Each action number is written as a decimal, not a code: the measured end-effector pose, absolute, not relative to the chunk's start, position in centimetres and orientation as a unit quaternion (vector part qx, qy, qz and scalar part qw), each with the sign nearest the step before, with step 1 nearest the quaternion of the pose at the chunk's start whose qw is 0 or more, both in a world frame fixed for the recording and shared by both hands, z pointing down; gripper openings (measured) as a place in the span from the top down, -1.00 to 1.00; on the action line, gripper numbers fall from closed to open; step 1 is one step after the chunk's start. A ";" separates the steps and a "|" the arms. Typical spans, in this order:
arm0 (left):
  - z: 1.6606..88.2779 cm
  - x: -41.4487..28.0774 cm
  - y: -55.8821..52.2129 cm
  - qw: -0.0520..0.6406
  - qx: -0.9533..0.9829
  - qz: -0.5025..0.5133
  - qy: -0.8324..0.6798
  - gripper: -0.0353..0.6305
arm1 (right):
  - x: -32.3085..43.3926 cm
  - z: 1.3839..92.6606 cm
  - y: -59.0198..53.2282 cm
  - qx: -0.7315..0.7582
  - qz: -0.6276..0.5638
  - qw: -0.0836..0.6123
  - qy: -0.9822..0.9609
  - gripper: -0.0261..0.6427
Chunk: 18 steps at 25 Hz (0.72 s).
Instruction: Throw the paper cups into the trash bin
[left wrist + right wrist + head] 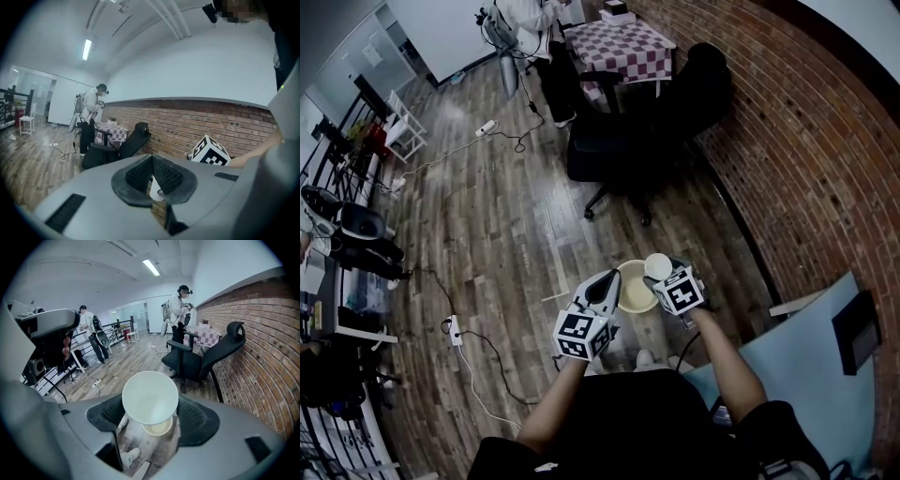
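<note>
The right gripper (152, 417) clamps a paper cup (150, 397) by its sides, directly above the trash bin (629, 293). The left gripper (152, 160), jaw tips together, hovers just beside it.

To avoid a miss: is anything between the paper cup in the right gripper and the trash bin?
Nothing visible. The right gripper holds the paper cup above the open trash bin. The left gripper is beside the bin, not under the cup.

Light: bright ceiling strip lights (151, 267), even | glare: sheen on wood floor (450, 117) | edges: heavy fisheye bend, black corners
</note>
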State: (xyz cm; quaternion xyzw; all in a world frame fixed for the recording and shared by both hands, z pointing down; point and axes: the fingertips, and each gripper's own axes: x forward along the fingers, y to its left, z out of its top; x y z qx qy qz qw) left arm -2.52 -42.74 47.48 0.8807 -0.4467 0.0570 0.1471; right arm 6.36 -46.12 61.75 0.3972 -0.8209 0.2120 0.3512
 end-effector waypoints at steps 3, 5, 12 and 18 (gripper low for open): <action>47.6 -2.8 -44.0 0.148 0.888 0.058 -0.431 0.87 | 6.2 61.9 -47.2 0.411 0.213 0.354 -0.813 -0.12; 47.7 -3.2 -44.9 0.147 0.894 0.060 -0.418 0.87 | 5.8 62.0 -47.9 0.422 0.217 0.351 -0.807 -0.12; 47.4 -5.6 -49.1 0.142 0.913 0.068 -0.376 0.87 | 3.2 61.9 -50.8 0.456 0.231 0.340 -0.789 -0.12; 47.6 -7.9 -52.2 0.148 0.924 0.070 -0.345 0.87 | 1.7 61.9 -52.9 0.482 0.253 0.330 -0.771 -0.12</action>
